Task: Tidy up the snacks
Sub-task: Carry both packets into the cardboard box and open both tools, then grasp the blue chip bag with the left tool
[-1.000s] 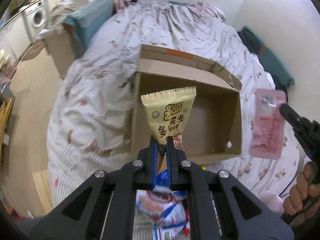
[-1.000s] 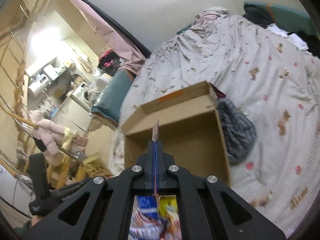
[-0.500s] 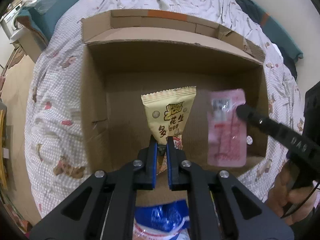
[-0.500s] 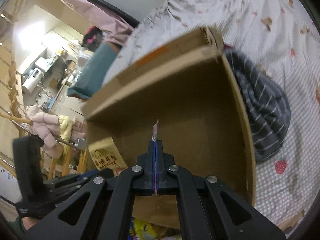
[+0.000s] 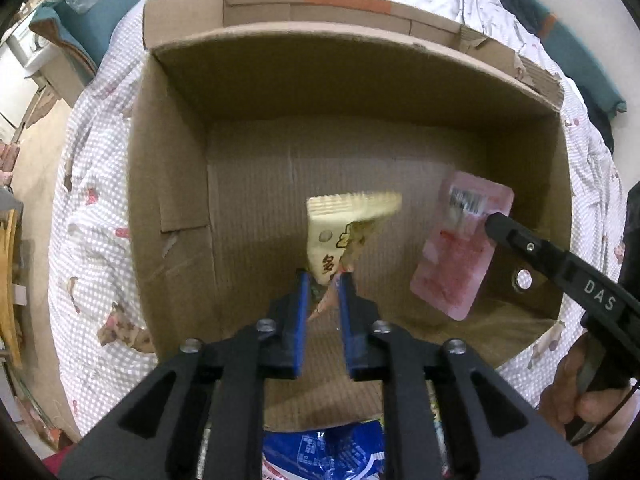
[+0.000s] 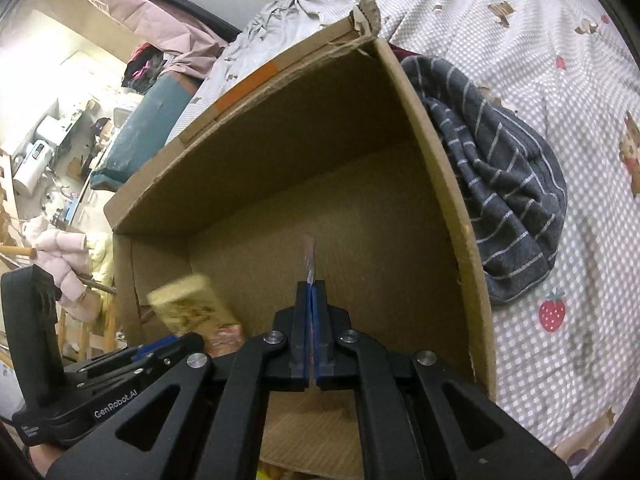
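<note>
An open cardboard box (image 5: 248, 80) lies on the bed; both grippers reach into it. My left gripper (image 5: 324, 278) has its jaws parted, and the yellow peanut snack packet (image 5: 340, 232) is blurred and tipping forward between the blue pads. It also shows in the right wrist view (image 6: 192, 308). My right gripper (image 6: 311, 288) is shut on a pink snack packet (image 5: 460, 248), seen edge-on in its own view (image 6: 309, 256). The pink packet hangs over the right side of the box floor.
A blue snack bag (image 5: 320, 452) lies below the box's near edge. A grey striped cloth (image 6: 500, 184) lies on the bed beside the box's right wall. The patterned bedspread (image 5: 96, 208) surrounds the box. Furniture and floor lie to the left.
Both grippers moved further down into the box. The left jaws have opened and the yellow packet is slipping forward out of them. The right gripper still holds the pink packet.
</note>
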Demonstrator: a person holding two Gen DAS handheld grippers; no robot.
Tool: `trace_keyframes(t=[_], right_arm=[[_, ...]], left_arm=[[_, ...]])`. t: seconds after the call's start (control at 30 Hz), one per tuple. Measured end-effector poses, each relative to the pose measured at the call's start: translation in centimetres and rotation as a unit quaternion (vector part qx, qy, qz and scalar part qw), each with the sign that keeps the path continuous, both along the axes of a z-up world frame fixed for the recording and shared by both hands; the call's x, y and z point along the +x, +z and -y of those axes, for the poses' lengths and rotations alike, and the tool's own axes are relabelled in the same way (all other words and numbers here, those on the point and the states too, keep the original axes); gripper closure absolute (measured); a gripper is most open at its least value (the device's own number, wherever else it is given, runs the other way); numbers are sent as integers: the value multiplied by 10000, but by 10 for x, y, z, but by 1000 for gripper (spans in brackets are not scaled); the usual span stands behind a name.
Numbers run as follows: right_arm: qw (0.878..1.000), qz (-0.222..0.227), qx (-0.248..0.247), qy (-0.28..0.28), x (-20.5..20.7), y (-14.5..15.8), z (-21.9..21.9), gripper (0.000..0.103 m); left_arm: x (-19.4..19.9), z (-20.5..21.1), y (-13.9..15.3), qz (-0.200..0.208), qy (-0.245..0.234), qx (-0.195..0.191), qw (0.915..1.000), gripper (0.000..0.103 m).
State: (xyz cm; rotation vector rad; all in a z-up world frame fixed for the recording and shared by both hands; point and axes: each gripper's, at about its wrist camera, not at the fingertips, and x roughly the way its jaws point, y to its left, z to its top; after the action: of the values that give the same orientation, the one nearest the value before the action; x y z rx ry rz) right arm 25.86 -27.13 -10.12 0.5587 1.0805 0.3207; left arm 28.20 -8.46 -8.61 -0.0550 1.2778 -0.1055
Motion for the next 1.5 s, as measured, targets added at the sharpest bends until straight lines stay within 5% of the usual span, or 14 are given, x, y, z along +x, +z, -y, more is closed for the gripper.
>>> trace_keyframes(t=[0.13, 0.2, 0.33, 0.47, 0.67, 1.0, 1.23, 1.5], right_arm=[[9999, 77, -114, 22, 3, 5, -2, 93], [9998, 89, -162, 48, 4, 9, -2, 83], [9997, 229, -82, -9, 0, 21, 2, 54], [9997, 241, -42, -40, 1, 26, 4, 50], [9990, 408, -132, -132, -11, 37, 12, 32], [9992, -12, 158, -367, -47, 57, 21, 31], [9995, -99, -120, -267, -97, 76, 25, 31], [9983, -335, -260, -397, -138, 60, 39, 31]], left_arm=[[-6, -4, 10, 140, 96, -49, 9998, 36], [-8, -9, 17, 207, 146, -127, 9996, 31], [-17, -14, 28, 240, 104, -161, 9995, 30], [-25, -23, 37, 320, 183, -123, 9992, 30], [-45, -44, 60, 622, 317, -26, 9976, 30], [-82, -60, 36, 74, 421, -287, 9987, 22], [-94, -55, 6, -297, 448, -660, 9964, 22], [-89, -42, -7, -367, 442, -940, 9939, 22]])
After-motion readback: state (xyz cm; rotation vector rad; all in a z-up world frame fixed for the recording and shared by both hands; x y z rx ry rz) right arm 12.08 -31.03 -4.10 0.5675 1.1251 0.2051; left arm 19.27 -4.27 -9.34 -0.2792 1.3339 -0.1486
